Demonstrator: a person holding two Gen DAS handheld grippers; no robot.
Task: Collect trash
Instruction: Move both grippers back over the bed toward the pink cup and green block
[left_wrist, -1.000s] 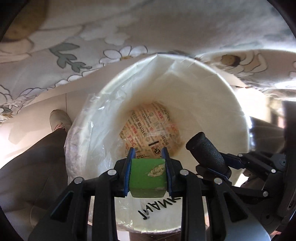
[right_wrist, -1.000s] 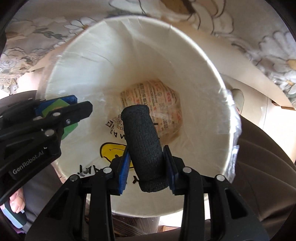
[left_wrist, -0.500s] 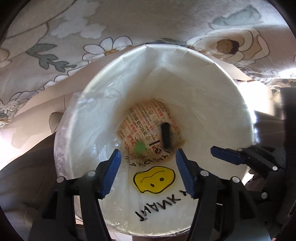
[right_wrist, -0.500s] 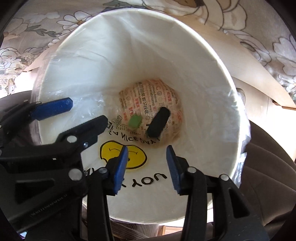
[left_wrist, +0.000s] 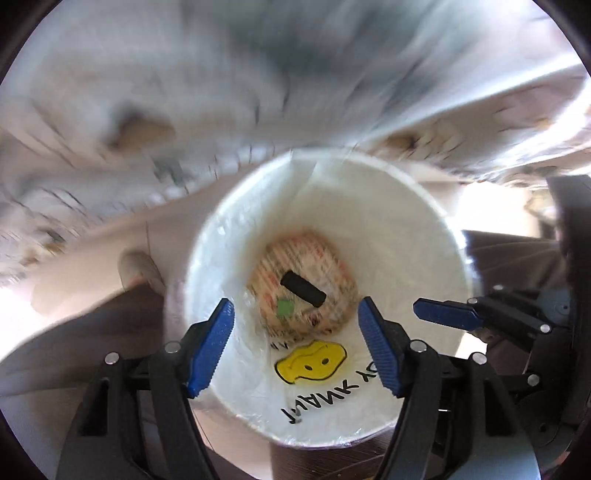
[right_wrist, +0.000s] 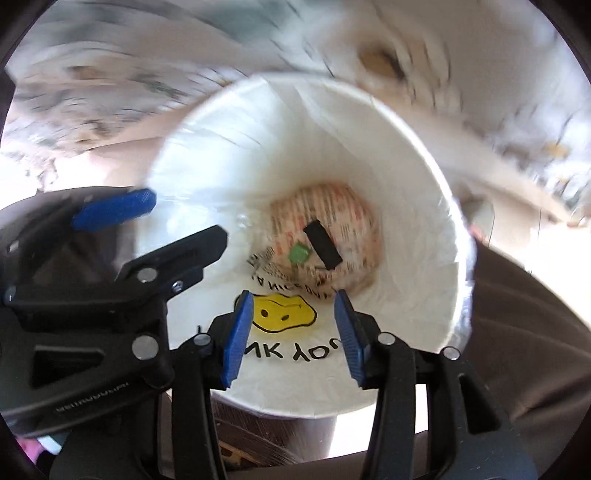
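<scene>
Left gripper: my jaws have just been opening, now spread wide, nothing between them, above the bin.
Right gripper: jaws parted, empty, have just been opening too.
Trash bin: white, lined with a smiley-face plastic bag.
Black foam cylinder: lying at the bin bottom on printed paper.
Green block: just beside the cylinder, same bottom.

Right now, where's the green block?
Green block lies at the bottom of the lined white bin, on the printed wrapper, just beside the black foam cylinder. In the right wrist view it sits left of the cylinder, free of both grippers.
</scene>
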